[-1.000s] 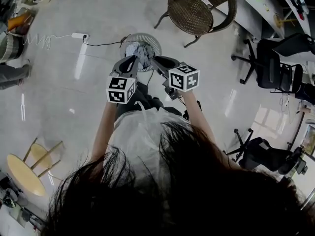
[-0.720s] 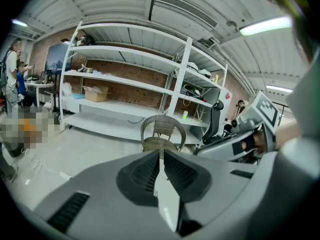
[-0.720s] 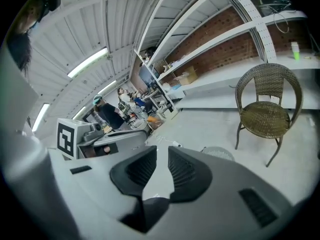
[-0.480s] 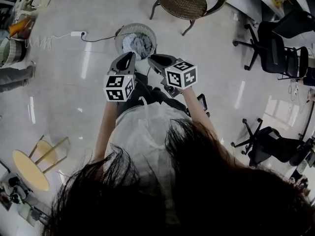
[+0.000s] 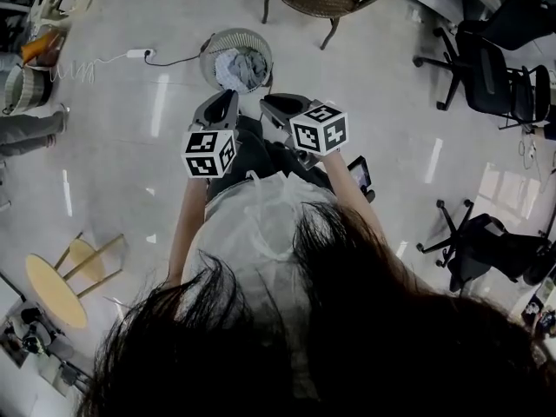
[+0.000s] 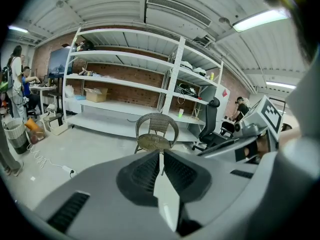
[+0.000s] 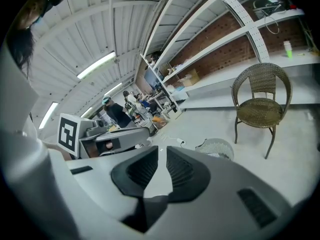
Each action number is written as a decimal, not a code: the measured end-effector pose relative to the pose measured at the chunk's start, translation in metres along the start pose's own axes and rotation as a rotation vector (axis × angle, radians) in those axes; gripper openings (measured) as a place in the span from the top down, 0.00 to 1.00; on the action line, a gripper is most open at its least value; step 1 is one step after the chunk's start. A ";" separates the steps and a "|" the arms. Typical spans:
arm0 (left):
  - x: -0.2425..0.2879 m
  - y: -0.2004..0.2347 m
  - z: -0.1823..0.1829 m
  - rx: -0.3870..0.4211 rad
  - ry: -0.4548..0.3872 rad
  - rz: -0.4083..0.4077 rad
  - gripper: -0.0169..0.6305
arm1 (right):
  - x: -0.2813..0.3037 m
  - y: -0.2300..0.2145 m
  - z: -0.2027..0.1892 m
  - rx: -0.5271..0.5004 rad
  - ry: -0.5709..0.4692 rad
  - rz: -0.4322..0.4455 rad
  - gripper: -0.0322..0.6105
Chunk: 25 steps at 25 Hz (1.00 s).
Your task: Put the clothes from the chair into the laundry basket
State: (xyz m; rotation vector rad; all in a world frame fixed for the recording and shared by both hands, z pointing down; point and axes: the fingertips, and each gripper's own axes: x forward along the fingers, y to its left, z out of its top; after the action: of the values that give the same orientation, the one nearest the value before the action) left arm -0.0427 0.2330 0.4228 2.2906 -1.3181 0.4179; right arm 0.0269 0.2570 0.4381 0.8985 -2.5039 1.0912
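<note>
Clothes seen heaped in laundry basket at twelve o'clock, left tongs pressed together, right tongs being closed, empty.

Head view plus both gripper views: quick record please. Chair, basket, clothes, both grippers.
chair: wicker chair, seat bare, no clothes on it
basket: laundry basket, upright, standing apart from the chair
clothes: clothes bundled inside the basket
left gripper: left gripper, jaws together, nothing between them
right gripper: right gripper, jaws closing, narrow gap, nothing between them
task state: looks done, both grippers raised and empty
</note>
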 end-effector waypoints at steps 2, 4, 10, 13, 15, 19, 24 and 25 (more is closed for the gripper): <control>-0.005 -0.008 -0.003 0.001 -0.002 0.000 0.91 | -0.006 0.003 -0.007 -0.006 -0.001 -0.001 0.85; -0.009 -0.013 -0.006 0.000 -0.003 -0.001 0.91 | -0.011 0.007 -0.011 -0.012 -0.004 0.000 0.86; -0.019 -0.025 -0.011 0.013 -0.007 -0.014 0.91 | -0.018 0.022 -0.017 -0.043 -0.015 0.011 0.86; -0.023 -0.030 -0.012 0.021 -0.014 -0.016 0.91 | -0.021 0.028 -0.021 -0.063 -0.013 0.020 0.87; -0.024 -0.033 -0.012 0.026 -0.017 -0.019 0.91 | -0.023 0.030 -0.022 -0.071 -0.011 0.022 0.87; -0.030 -0.034 -0.014 0.029 -0.021 -0.017 0.91 | -0.022 0.036 -0.025 -0.080 -0.008 0.029 0.87; -0.035 -0.030 -0.018 0.023 -0.020 -0.010 0.91 | -0.018 0.040 -0.029 -0.086 0.005 0.034 0.87; -0.035 -0.030 -0.018 0.022 -0.020 -0.009 0.91 | -0.018 0.041 -0.029 -0.086 0.007 0.035 0.87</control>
State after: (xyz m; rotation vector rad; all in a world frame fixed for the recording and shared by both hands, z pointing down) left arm -0.0350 0.2811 0.4143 2.3236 -1.3187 0.4092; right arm 0.0146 0.3069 0.4263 0.8287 -2.5485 0.9865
